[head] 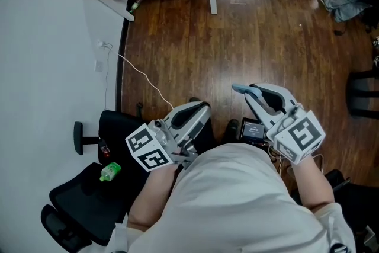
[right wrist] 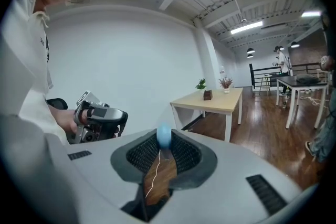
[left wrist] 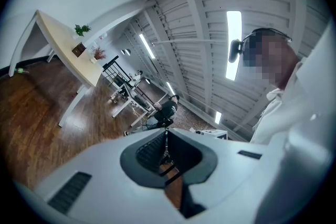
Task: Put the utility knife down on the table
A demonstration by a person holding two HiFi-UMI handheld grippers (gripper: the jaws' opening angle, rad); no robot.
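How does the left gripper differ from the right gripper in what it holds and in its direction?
The right gripper is shut on a light blue utility knife at its jaw tips; the left gripper is shut on nothing. In the head view the left gripper points up and rightward, the right gripper up and leftward, so they lean toward each other. Both are white and grey and hang over the wooden floor.
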